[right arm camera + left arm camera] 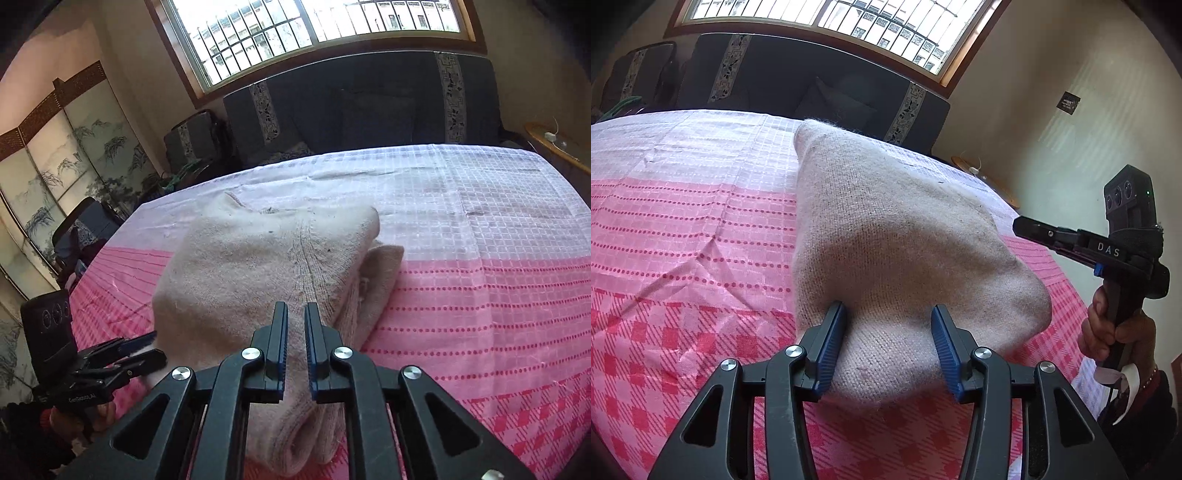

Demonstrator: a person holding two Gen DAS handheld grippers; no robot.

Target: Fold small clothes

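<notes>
A beige knitted garment (886, 236) lies folded in a thick bundle on the pink checked bedspread (683, 229). My left gripper (888, 314) is open, its blue-padded jaws standing either side of the bundle's near end. In the right wrist view the garment (258, 266) fills the middle, with a folded layer sticking out on its right. My right gripper (295, 314) hovers over the garment's near end with its jaws almost together and a narrow gap between them; I cannot tell whether cloth is pinched. The right gripper also shows in the left wrist view (1034, 227), and the left gripper in the right wrist view (147, 347).
A dark sofa (369, 103) stands beyond the bed under a barred window (295, 29). A painted folding screen (66, 155) is at the left. A wooden side table (554, 147) is at the far right. The bedspread (480, 258) stretches out to the right of the garment.
</notes>
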